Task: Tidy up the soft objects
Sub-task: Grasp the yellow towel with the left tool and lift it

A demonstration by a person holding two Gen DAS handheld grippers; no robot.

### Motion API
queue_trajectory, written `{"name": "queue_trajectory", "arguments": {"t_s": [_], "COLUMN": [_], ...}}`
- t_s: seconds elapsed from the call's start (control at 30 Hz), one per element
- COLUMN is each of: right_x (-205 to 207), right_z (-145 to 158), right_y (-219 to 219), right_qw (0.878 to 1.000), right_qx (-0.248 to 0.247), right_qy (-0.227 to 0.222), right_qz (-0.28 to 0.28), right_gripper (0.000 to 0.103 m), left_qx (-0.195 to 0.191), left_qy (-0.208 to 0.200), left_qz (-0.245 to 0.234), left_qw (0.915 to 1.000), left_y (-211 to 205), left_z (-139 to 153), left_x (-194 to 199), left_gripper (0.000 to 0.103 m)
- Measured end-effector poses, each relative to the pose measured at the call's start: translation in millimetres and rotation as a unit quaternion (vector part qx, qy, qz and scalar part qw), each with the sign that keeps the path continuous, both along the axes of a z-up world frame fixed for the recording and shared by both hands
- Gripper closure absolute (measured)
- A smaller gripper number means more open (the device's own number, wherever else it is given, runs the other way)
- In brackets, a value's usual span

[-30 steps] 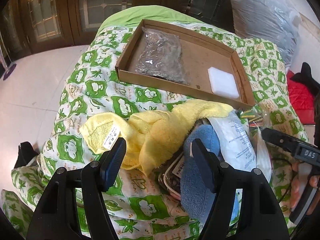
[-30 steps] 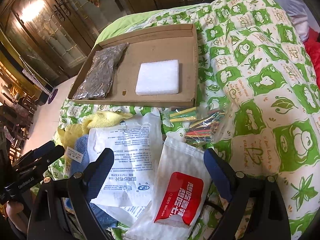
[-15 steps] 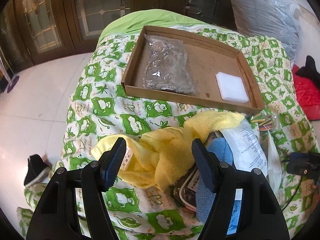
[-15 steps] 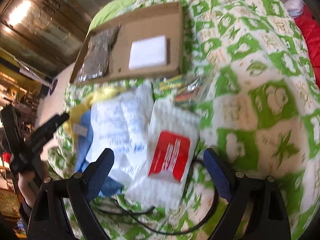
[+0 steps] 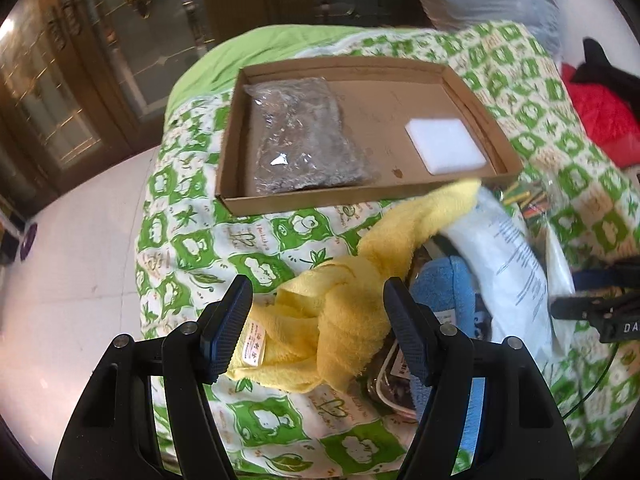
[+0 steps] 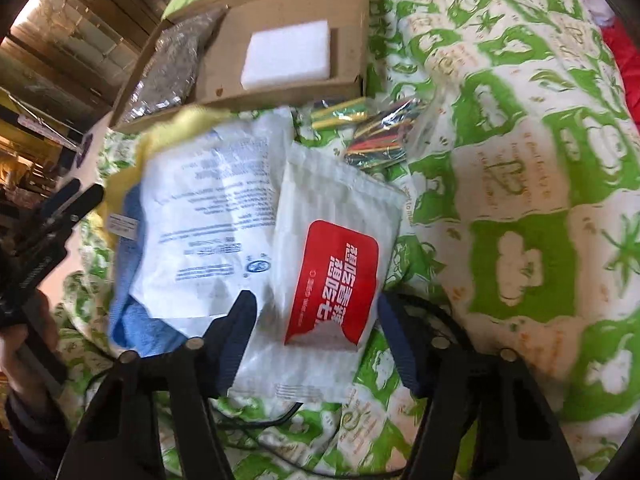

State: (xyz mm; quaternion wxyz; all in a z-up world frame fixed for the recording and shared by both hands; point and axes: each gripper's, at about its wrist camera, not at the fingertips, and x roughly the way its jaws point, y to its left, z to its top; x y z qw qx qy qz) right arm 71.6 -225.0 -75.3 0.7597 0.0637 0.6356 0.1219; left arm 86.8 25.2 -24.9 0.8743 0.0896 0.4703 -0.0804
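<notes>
At the bottom of the right wrist view, the right gripper (image 6: 316, 332) straddles the red-label pouch (image 6: 332, 280). Its jaws have just been closing, but the pads do not look pressed on it yet, so nothing is grasped. To do this well, I would pinch only the pouch's near edge and keep clear of the white packet (image 6: 208, 216) beside it and the cable (image 6: 256, 424) beneath. The gripper points steeply down.

In the left view, the left gripper (image 5: 316, 328) hangs released over the yellow towel (image 5: 340, 312), tilted down. The towel lies low centre, with a blue cloth (image 5: 444, 292) to its right. Farther up sits the tray (image 5: 320, 200), which holds a foam pad (image 5: 444, 144) and a clear bag (image 5: 300, 136).
</notes>
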Motion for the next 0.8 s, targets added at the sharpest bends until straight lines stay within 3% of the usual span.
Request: {"name": "queue_trajectory", "arguments": {"t_s": [0.3, 0.33, 0.47, 0.5, 0.53, 0.63, 0.8], "right_x": [1.7, 1.5, -4.1, -5.2, -6.8, -9.3, -13.3], "right_z": [-2.5, -2.3, -2.3, -2.5, -0.4, 8.2, 26.2], "right_y": [9.3, 11.1, 21.7, 23.4, 23.6, 23.8, 29.2], "right_qw": [1.0, 1.0, 1.0, 1.0, 1.0, 0.999, 0.998], "right_qx": [-0.012, -0.014, -0.018, -0.016, -0.01, 0.003, 0.013], "right_qy": [-0.011, -0.012, -0.019, -0.021, -0.024, -0.037, -0.061], "right_qz": [0.006, 0.006, 0.007, 0.006, 0.003, 0.003, 0.017], "right_gripper": [0.042, 0.042, 0.042, 0.042, 0.042, 0.046, 0.048], "left_qx": [-0.043, -0.049, -0.051, -0.058, -0.07, -0.099, -0.099], "left_qy": [0.069, 0.082, 0.091, 0.088, 0.085, 0.066, 0.033], "left_qz": [-0.013, -0.009, 0.002, 0.006, 0.014, 0.038, 0.085], "left_qw": [0.9966, 0.9954, 0.9946, 0.9944, 0.9938, 0.9922, 0.9909], "left_y": [-3.0, -3.4, -3.6, -1.5, 2.3, 15.1, 36.0], "left_z": [-26.7, -32.1, -40.2, -39.2, -36.8, -24.1, -5.3], "left_x": [21.6, 27.1, 34.2, 33.9, 32.4, 24.1, -0.5], "left_gripper": [0.034, 0.03, 0.029, 0.034, 0.047, 0.066, 0.066]}}
